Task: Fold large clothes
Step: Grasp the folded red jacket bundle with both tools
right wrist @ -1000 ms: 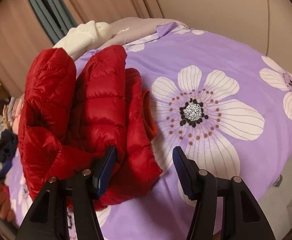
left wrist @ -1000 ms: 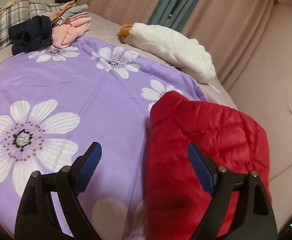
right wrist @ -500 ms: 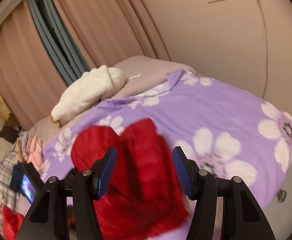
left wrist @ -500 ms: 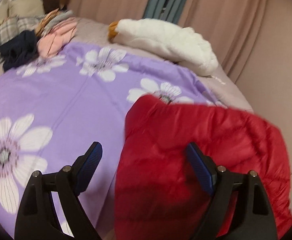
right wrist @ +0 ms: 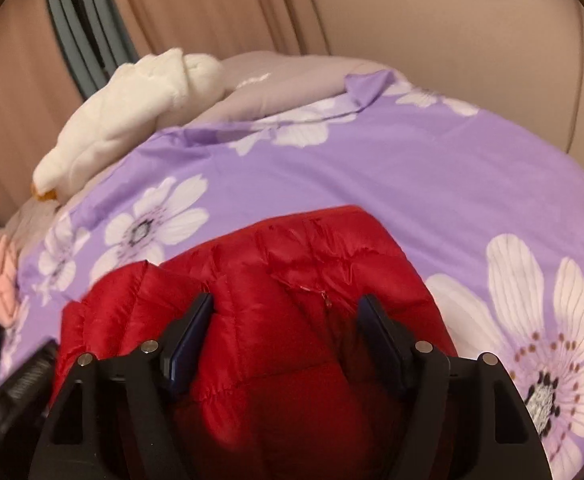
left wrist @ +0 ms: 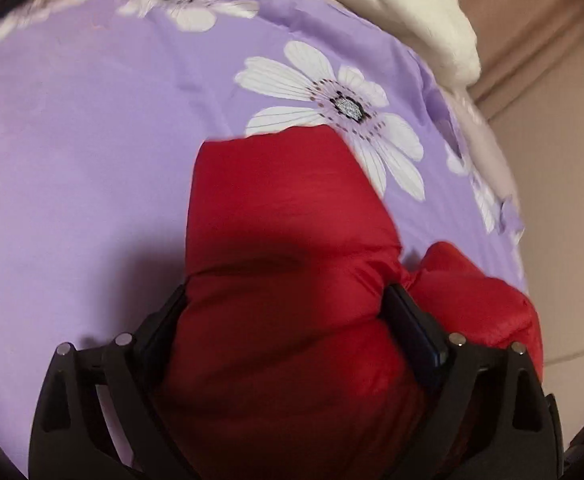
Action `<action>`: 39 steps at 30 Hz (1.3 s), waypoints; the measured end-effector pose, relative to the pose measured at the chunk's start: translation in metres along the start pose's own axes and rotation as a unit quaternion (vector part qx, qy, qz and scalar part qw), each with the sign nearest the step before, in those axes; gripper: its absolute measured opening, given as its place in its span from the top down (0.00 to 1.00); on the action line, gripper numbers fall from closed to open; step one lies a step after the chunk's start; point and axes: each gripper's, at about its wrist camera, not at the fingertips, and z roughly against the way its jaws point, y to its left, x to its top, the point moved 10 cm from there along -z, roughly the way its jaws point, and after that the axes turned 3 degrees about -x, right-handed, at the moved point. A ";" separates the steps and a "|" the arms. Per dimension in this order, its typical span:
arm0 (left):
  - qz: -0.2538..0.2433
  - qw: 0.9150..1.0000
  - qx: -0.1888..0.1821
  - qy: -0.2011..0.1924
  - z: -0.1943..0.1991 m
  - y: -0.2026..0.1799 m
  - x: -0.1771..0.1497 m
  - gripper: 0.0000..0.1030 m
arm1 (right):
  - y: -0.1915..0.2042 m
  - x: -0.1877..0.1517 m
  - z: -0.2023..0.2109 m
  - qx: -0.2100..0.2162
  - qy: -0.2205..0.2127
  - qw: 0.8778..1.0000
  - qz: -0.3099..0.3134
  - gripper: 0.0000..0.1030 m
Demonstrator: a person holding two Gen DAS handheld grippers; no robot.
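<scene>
Since the earlier frames, both grippers have been brought down onto the red down jacket, which now fills the lower centre of each wrist view on the purple flowered bedspread.

Left gripper: jaws have just been opening; a puffy fold of jacket bulges between the fingers, and whether it is actually gripped cannot be told.

Right gripper: jaws likewise just opened wider; jacket padding is straddled by the fingers, no firm pinch visible.

Judged: a fold is being set down or re-gripped; the jacket looks bunched, not yet flat.

A white plush toy is noted at upper left of the right view, well apart. Pink clothing is heaped at the left edge. Nothing is seen blocking the jacket.
</scene>
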 end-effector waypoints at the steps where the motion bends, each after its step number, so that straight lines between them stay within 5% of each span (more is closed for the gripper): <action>1: -0.007 1.000 0.003 -0.015 0.002 -0.001 0.001 0.09 | 0.000 0.000 -0.004 0.002 -0.004 1.000 0.002 0.30; 11: -0.040 0.997 0.046 -0.047 -0.001 -0.004 0.001 0.08 | 0.002 0.003 -0.016 -0.020 -0.026 0.999 0.010 0.30; 39: -0.030 0.998 0.034 -0.050 0.000 -0.005 0.005 0.07 | 0.003 0.004 -0.015 -0.017 -0.031 0.999 0.004 0.28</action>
